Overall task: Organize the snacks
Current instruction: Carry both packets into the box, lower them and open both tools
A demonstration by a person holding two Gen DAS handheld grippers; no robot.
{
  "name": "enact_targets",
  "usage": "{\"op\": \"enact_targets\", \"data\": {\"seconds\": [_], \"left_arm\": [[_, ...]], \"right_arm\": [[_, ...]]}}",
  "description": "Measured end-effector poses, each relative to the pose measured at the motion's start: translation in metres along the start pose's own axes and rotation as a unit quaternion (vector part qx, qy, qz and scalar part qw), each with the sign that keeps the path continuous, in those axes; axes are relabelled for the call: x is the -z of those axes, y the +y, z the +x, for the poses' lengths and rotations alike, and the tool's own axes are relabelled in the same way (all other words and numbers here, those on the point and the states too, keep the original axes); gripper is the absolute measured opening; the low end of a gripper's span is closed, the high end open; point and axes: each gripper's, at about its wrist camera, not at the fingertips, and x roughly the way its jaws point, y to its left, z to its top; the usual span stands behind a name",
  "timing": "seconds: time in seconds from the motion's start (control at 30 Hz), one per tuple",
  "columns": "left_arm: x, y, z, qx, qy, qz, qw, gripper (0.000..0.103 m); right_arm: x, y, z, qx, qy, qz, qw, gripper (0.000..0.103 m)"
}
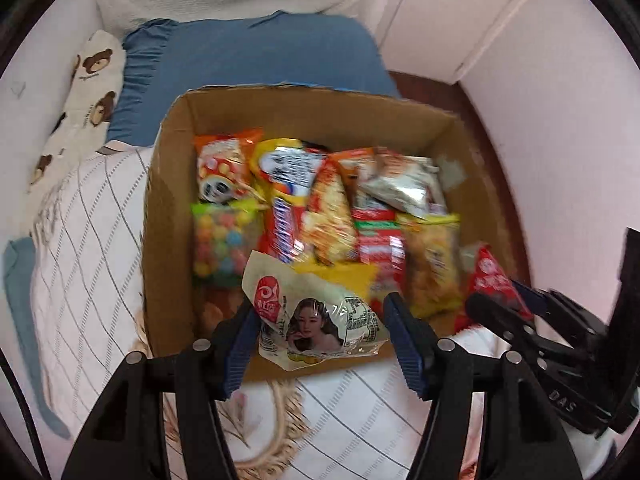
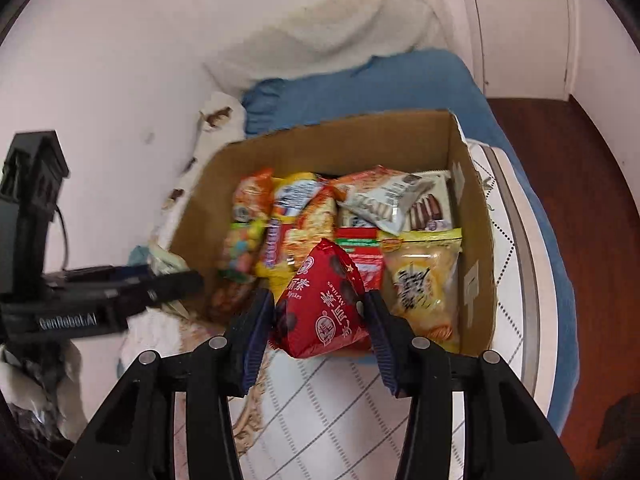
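Note:
An open cardboard box (image 1: 168,216) sits on the bed, holding several snack packets. My left gripper (image 1: 320,316) is shut on a cream packet with a woman's face (image 1: 316,316), held at the box's near edge. My right gripper (image 2: 320,312) is shut on a red pyramid-shaped packet (image 2: 324,308), held over the box's near edge (image 2: 476,280). The right gripper (image 1: 500,304) with its red packet (image 1: 492,280) also shows at the right of the left wrist view. The left gripper (image 2: 176,284) shows at the left of the right wrist view.
The box rests on a white quilt with a diamond pattern (image 1: 92,280). A blue pillow (image 1: 256,56) and a teddy-bear print pillow (image 1: 80,108) lie behind it. White cupboard doors (image 1: 452,12) and a dark wood floor (image 2: 600,220) are to the right.

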Motion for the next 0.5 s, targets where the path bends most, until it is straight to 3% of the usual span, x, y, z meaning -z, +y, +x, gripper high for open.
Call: {"op": "enact_targets", "data": {"seconds": [0.03, 0.07, 0.17, 0.2, 0.3, 0.4, 0.5], "left_arm": [[-0.004, 0.001, 0.011, -0.012, 0.003, 0.002, 0.9999, 0.061], [-0.007, 0.001, 0.020, -0.023, 0.010, 0.002, 0.9997, 0.061], [-0.010, 0.008, 0.049, -0.047, 0.033, -0.016, 0.9982, 0.063], [-0.011, 0.009, 0.055, -0.048, 0.034, -0.020, 0.9981, 0.072], [-0.011, 0.012, 0.059, -0.059, 0.021, -0.024, 0.9977, 0.091], [-0.010, 0.011, 0.058, -0.082, 0.004, -0.023, 0.9964, 0.091], [-0.008, 0.011, 0.060, -0.082, 0.007, -0.028, 0.9963, 0.091]], "right_arm": [[-0.003, -0.002, 0.009, 0.010, 0.011, 0.000, 1.000, 0.051], [-0.007, -0.007, 0.018, 0.019, 0.019, 0.007, 1.000, 0.059], [-0.011, -0.017, 0.032, 0.035, 0.043, 0.024, 0.998, 0.096], [-0.010, -0.019, 0.033, 0.041, 0.044, 0.024, 0.998, 0.100], [-0.015, -0.024, 0.035, 0.088, 0.047, 0.020, 0.995, 0.100], [-0.016, -0.032, 0.036, 0.147, 0.042, 0.010, 0.988, 0.101], [-0.018, -0.037, 0.039, 0.166, 0.043, 0.015, 0.985, 0.101]]}}
